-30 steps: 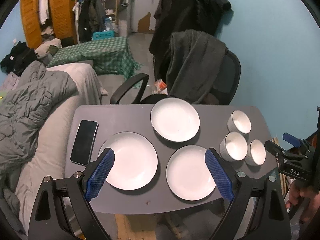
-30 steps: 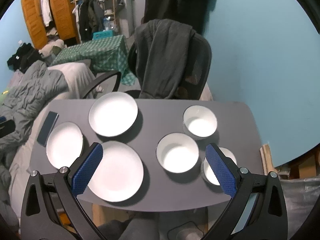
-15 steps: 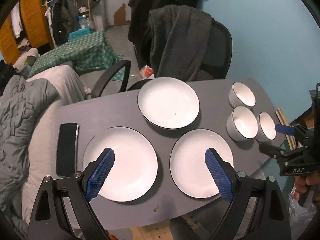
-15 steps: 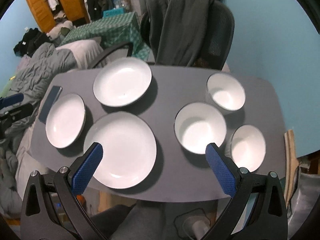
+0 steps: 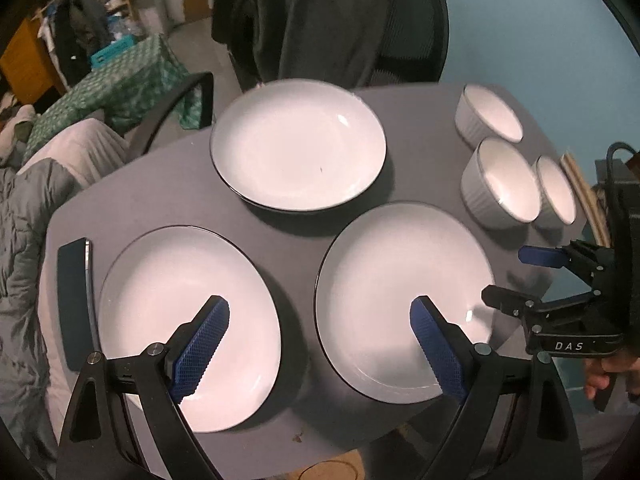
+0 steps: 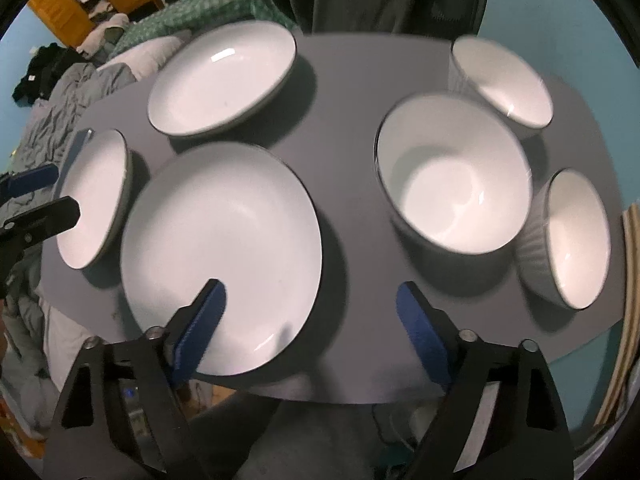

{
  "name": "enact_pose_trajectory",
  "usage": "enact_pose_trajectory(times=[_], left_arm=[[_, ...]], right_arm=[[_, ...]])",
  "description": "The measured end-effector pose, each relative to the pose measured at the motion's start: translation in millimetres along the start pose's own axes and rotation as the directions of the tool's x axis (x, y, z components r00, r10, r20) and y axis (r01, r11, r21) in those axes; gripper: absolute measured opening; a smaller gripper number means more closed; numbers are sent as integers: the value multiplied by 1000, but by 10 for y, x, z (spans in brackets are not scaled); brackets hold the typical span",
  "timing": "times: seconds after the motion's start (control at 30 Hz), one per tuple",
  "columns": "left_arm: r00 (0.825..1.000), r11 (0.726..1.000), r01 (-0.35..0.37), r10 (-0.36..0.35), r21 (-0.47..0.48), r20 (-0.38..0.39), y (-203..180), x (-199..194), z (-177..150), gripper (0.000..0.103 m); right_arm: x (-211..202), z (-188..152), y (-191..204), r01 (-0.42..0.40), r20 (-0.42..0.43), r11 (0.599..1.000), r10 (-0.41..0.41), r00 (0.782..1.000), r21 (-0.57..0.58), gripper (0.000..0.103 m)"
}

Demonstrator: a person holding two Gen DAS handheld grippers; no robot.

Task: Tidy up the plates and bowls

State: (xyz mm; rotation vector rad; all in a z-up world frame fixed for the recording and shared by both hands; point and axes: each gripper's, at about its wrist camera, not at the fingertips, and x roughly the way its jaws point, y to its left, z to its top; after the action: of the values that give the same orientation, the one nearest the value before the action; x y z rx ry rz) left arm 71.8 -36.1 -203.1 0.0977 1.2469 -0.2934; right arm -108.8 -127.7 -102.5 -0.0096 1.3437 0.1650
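Three white plates lie on the grey table [image 5: 288, 232]: near left [image 5: 176, 300], near right [image 5: 400, 292] and far [image 5: 298, 144]. Three white ribbed bowls stand at the right: far [image 5: 490, 120], large middle [image 5: 500, 184] and near-edge [image 5: 556, 192]. My left gripper [image 5: 320, 344] is open and empty, above the two near plates. My right gripper [image 6: 310, 328] is open and empty, above the table's front between the near right plate [image 6: 224, 256] and the large bowl [image 6: 452, 176]. The right gripper also shows in the left wrist view [image 5: 516, 276].
A black phone [image 5: 74, 300] lies at the table's left edge. An office chair draped with dark clothes [image 5: 336, 20] stands behind the table. A bed with grey bedding [image 5: 24, 208] is on the left. Wooden slats [image 6: 628, 300] lean at the right.
Both grippers have moved down and forward toward the table, so plates and bowls look larger. Both stay open and empty. Nothing on the table has moved.
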Motion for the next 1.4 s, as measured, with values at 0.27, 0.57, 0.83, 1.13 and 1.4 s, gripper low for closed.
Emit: enact_pose_trajectory(times=[0.27, 0.57, 0.83, 1.13, 1.4], left_arm=[[998, 1000, 21, -20, 8, -54, -66, 272, 96, 88], [988, 998, 61, -63, -15, -140, -86, 569, 196, 58], [979, 996, 75, -83, -49, -187, 6, 681, 161, 34], [965, 998, 45, -57, -54, -256, 23, 718, 28, 25], [959, 983, 48, -96, -180, -268, 83, 621, -215, 23]], right_arm=[[190, 17, -107, -39, -49, 999, 40, 998, 33, 63], [320, -35, -217, -120, -127, 991, 126, 984, 53, 25], [340, -20, -327, -151, -153, 985, 163, 975, 85, 25], [346, -24, -359, -141, -177, 987, 153, 972, 75, 24], [450, 168, -117, -142, -178, 990, 143, 974, 17, 21]])
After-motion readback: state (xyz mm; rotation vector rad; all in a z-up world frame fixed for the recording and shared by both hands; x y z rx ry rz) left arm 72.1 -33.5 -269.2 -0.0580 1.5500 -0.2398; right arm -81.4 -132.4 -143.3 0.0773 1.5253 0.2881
